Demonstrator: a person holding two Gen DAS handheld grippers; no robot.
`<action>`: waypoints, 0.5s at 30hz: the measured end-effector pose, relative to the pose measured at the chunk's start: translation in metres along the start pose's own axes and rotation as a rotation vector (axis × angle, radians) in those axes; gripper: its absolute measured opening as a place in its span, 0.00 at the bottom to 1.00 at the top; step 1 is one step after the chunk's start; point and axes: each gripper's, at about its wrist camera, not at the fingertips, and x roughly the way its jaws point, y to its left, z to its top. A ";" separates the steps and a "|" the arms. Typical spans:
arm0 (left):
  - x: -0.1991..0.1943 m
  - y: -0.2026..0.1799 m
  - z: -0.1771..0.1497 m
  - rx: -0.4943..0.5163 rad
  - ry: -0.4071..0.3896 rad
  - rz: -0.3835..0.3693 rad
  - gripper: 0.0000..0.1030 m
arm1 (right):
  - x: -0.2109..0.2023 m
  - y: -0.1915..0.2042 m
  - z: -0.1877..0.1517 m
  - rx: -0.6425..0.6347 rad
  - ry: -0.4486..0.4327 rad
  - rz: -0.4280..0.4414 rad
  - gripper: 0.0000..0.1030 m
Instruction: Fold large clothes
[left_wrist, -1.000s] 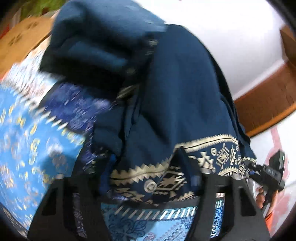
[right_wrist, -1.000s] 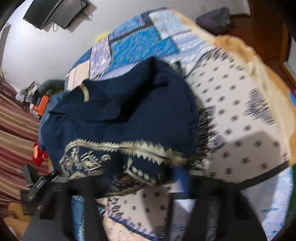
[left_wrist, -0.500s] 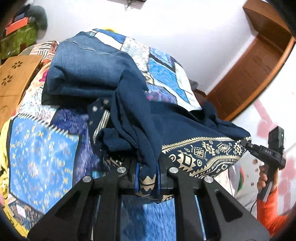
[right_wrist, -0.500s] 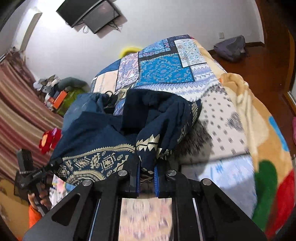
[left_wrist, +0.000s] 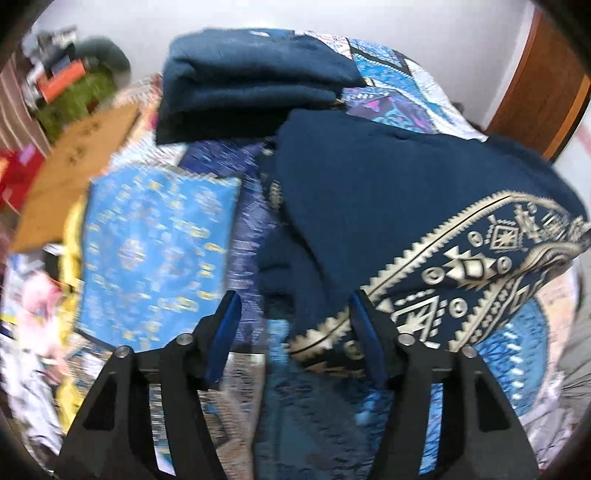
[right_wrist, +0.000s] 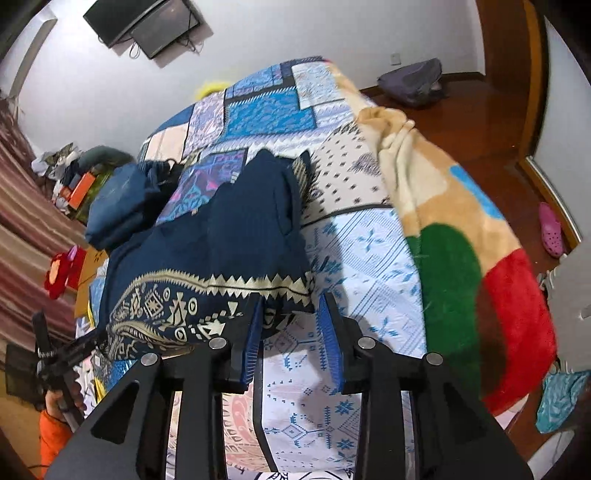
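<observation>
**Both grippers spread wide at the patterned hem of a navy garment on the bed**

The left gripper, black-framed with blue ribbed pads, has its jaws spread wide. Its right-hand pad lies against the cream zigzag border of the dark navy garment with a gold-and-cream geometric hem band; the other pad stands clear over the bedcover, so nothing is clamped. This view is blurred by motion.

The right gripper, built the same way, is likewise released. Its left-hand pad sits at the edge of the garment's hem, and the gap between the jaws shows only bedcover.

The garment lies in a folded heap on the patchwork bedspread of blue, purple and white printed panels, its patterned band turned toward both cameras. In the right wrist view the left gripper shows at the far end of the hem, held by a hand in an orange sleeve.

Beyond the garment rests a folded stack of dark blue cloth, near the bed's far left side. A plush blanket with green, red and tan patches hangs along the bed's right edge. A dark flat screen is mounted on the white wall, and a pink clog lies on the brown wooden floor.
</observation>
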 end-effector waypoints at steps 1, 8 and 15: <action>-0.004 0.001 0.000 0.002 -0.005 0.018 0.60 | -0.004 0.002 0.002 -0.006 -0.012 -0.017 0.28; -0.033 0.024 0.001 -0.196 -0.048 -0.041 0.67 | -0.025 0.057 0.016 -0.238 -0.171 -0.144 0.39; -0.015 0.024 -0.014 -0.373 0.049 -0.228 0.81 | 0.007 0.120 0.015 -0.425 -0.155 -0.040 0.63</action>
